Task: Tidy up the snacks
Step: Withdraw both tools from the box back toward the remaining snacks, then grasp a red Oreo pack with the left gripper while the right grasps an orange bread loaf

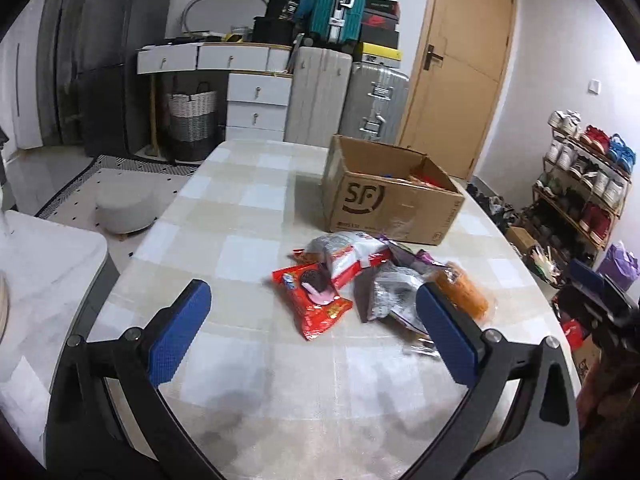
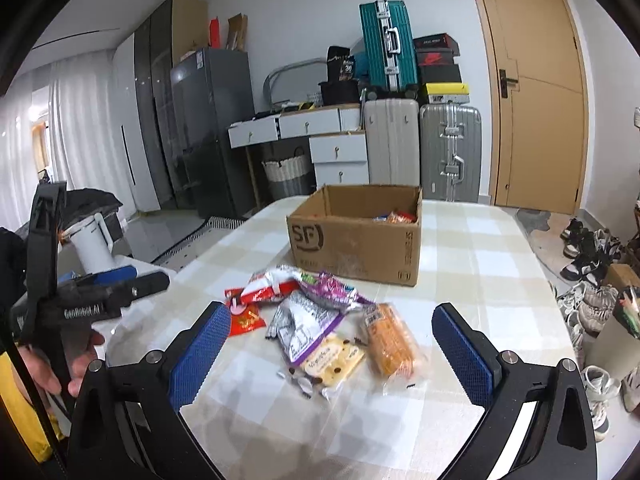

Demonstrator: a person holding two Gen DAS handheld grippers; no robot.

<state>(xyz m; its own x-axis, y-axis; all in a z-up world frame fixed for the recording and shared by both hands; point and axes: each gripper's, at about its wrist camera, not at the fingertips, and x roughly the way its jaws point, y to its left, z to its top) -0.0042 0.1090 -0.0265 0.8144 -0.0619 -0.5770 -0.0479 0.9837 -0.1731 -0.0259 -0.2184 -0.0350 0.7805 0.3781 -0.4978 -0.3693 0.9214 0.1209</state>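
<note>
Only the right wrist view shows the pale cookie packet (image 2: 333,361)

A: What lies in the cardboard box (image 2: 352,240)?

B: Its walls hide most of it. Only a few coloured packets show over the rim in the right wrist view, too small to name.

A: And the snack pile?

B: In the left wrist view the right finger (image 1: 448,336) covers part of the orange packet (image 1: 464,292) and the silver packet (image 1: 390,292). The print on the red packet (image 1: 316,304) is blurred.

A: The right gripper (image 1: 600,300)?

B: Cut off by the edge there; its jaws cannot be read in that view.
</note>
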